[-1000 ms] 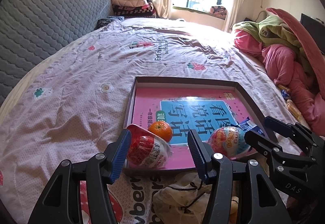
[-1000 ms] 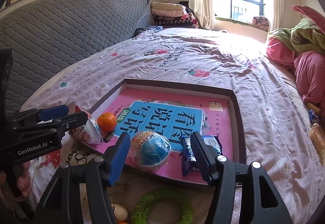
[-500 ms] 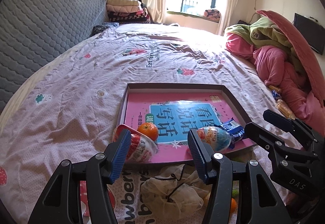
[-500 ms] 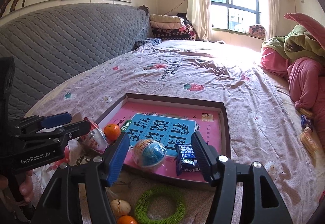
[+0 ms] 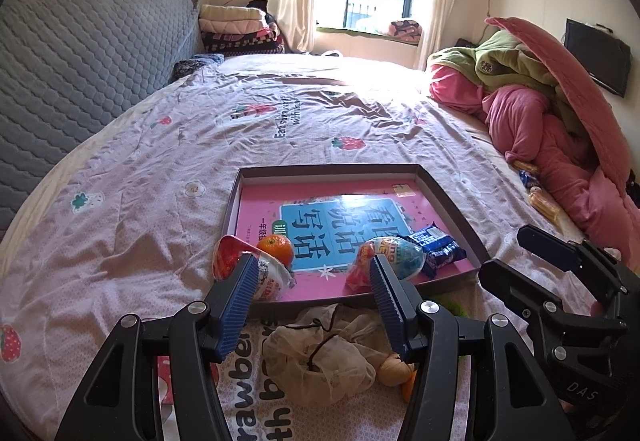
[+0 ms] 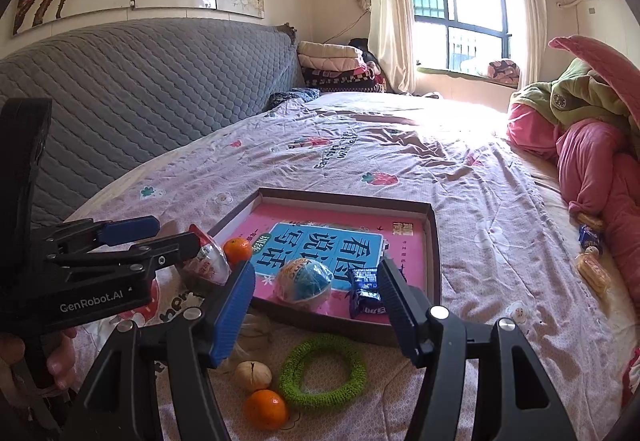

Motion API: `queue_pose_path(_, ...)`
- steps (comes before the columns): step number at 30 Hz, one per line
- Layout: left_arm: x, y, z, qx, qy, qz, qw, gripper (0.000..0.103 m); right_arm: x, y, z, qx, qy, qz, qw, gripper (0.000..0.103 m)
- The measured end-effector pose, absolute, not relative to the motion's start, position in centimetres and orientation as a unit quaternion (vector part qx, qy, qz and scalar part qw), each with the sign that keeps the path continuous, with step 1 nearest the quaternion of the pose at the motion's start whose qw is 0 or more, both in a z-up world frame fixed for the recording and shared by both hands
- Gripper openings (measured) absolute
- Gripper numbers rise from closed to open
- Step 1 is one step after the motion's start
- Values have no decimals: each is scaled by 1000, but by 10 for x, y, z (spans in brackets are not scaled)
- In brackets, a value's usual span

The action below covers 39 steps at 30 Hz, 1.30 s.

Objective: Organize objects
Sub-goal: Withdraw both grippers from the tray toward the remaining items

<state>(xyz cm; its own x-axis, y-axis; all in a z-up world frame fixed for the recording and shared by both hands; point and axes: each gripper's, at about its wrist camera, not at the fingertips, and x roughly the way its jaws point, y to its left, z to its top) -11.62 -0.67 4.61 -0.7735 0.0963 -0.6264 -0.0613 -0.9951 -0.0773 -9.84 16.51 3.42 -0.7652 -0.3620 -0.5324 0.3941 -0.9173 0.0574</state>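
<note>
A shallow brown tray [image 5: 454, 207] [image 6: 435, 241] with a pink book in it lies on the bed. In it are a red-and-white egg toy [image 5: 256, 269] [image 6: 208, 263], a tangerine [image 5: 276, 245] [image 6: 237, 249], a blue egg toy [image 5: 396, 259] [image 6: 305, 283] and a blue snack packet [image 5: 436, 251] [image 6: 366, 291]. My left gripper [image 5: 310, 301] is open and empty, just short of the tray's near edge. My right gripper [image 6: 316, 303] is open and empty, beside it. In front of the tray lie a green ring [image 6: 322, 371], a walnut [image 6: 253, 375], a second tangerine [image 6: 266, 409] and a crumpled bag [image 5: 320, 349].
A grey padded headboard [image 5: 80, 53] runs along the left. Pink and green quilts [image 5: 560, 113] are heaped on the right. Small wrapped snacks [image 6: 590, 253] lie near the quilts. Folded blankets [image 5: 236, 29] are stacked at the far end under the window.
Both grippers have drawn back and risen from the tray, so more of the bed and the loose items in front show. Both stay open. The tray's contents have not moved.
</note>
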Motion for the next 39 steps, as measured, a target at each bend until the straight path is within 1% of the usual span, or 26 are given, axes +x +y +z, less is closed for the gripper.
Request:
queue_pose_path(14,-97,-18,36,-345,-37,937,38,60,-67,155,12,298,46,-930,212,63)
queue_pose_path(29,-85,-17,29,-357,-29,933,45,60,-54,148,-1,318,57,-923,210,63)
queue_pose_path(32,-84,-20,26,-361,-30,931,45,61,-52,147,-4,323,59,-921,209,63)
queue_pose_path(39,-82,-28,14,-378,-36,924,43,61,-46,142,-11,332,66,-917,212,63)
